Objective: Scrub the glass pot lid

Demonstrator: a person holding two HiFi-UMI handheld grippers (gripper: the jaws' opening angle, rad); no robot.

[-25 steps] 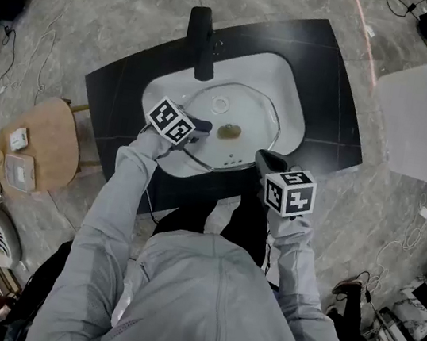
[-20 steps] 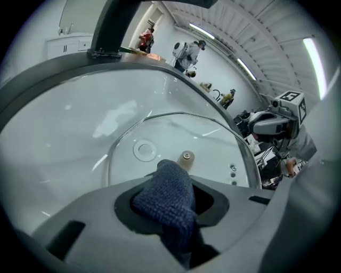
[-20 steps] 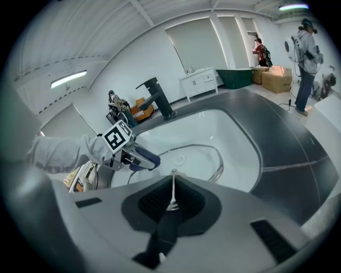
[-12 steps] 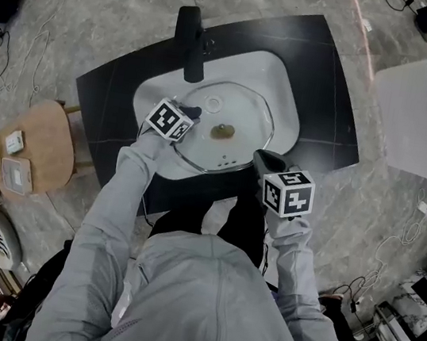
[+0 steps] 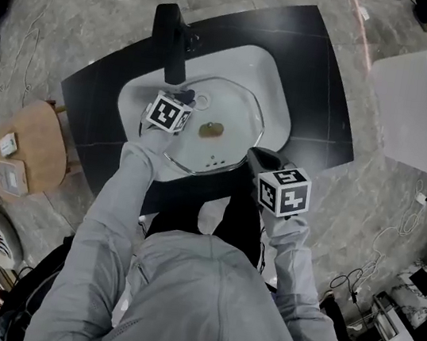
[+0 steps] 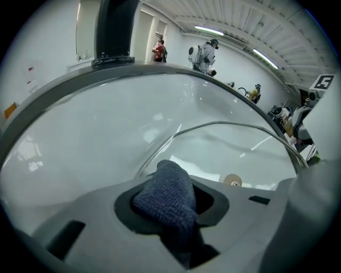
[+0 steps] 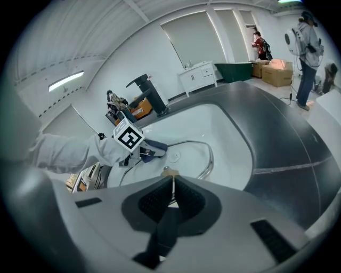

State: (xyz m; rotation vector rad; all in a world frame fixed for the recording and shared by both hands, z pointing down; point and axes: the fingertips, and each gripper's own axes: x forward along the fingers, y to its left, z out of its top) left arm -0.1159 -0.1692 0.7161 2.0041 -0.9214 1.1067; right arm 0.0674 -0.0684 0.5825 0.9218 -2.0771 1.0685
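The glass pot lid point(image 5: 236, 117) lies in the white sink basin point(image 5: 271, 69), its brown knob point(image 5: 210, 130) near the middle. My left gripper point(image 5: 183, 98) is shut on a blue cloth point(image 5: 187, 96), pressed at the lid's far left edge beside the black faucet point(image 5: 170, 37). The left gripper view shows the cloth point(image 6: 169, 194) bunched between the jaws, with the lid's rim point(image 6: 234, 126) curving beyond. My right gripper point(image 5: 252, 157) is at the lid's near right edge. In the right gripper view the jaws point(image 7: 171, 186) are shut on the thin lid rim, with the knob point(image 7: 169, 171) just past them.
A black counter point(image 5: 328, 79) surrounds the basin. A round wooden stool point(image 5: 33, 143) stands to the left and a white box point(image 5: 426, 99) to the right. Cables trail over the stone floor. People stand far off in both gripper views.
My left gripper has slid with the cloth across the lid toward the faucet. The right gripper has kept its hold at the lid's near edge.
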